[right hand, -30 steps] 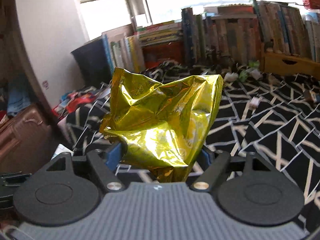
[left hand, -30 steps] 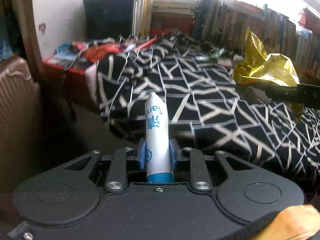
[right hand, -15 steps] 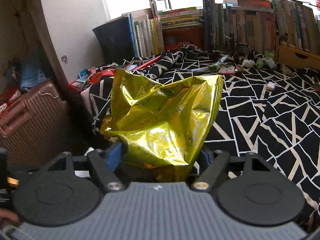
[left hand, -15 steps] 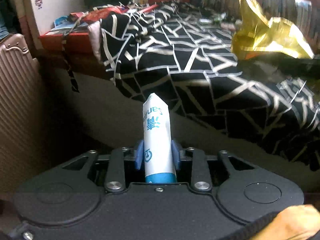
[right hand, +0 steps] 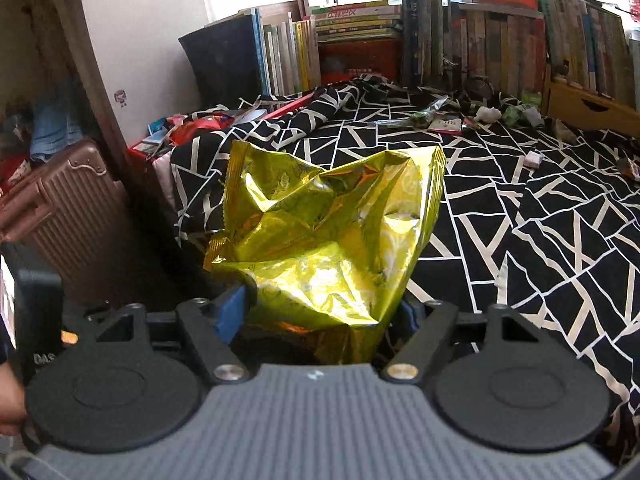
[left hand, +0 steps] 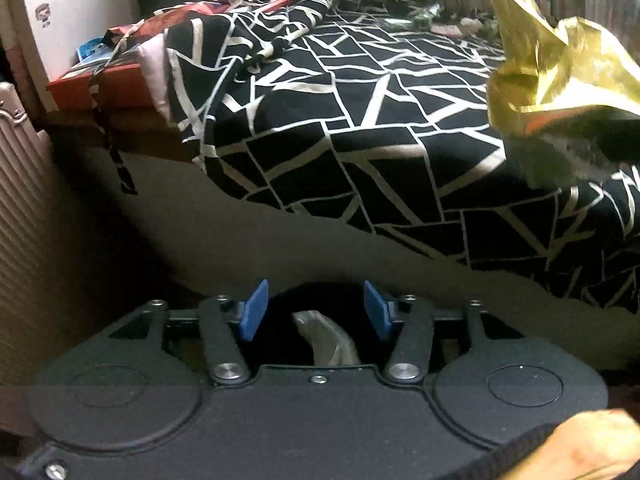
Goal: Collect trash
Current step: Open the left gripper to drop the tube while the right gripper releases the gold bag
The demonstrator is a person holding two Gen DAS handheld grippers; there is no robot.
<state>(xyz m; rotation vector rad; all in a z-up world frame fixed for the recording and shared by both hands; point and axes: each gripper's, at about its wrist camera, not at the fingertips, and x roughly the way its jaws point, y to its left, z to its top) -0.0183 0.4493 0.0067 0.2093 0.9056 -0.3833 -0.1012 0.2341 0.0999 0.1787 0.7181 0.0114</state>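
Note:
My left gripper [left hand: 315, 310] points down at the dark gap beside the bed, and its jaws are opening. The white and blue tube [left hand: 328, 340] lies low between the blue pads [left hand: 253, 312] in shadow, touching neither. My right gripper [right hand: 320, 314] is shut on a crumpled gold foil wrapper [right hand: 328, 240], which stands up in front of the camera. In the left wrist view the same gold wrapper [left hand: 560, 68] hangs at the upper right, above the bed.
A bed with a black and white patterned cover [right hand: 540, 240] fills the right side. A ribbed pink suitcase [right hand: 68, 216] stands at the left. Small litter [right hand: 452, 122] lies at the bed's far side before rows of books [right hand: 480, 40]. A hand [left hand: 592, 448] shows at the lower right.
The left gripper has sunk toward the gap beside the bed and its jaws have spread. The tube has slipped out of the pads and dropped lower. The right gripper keeps hold of the gold wrapper.

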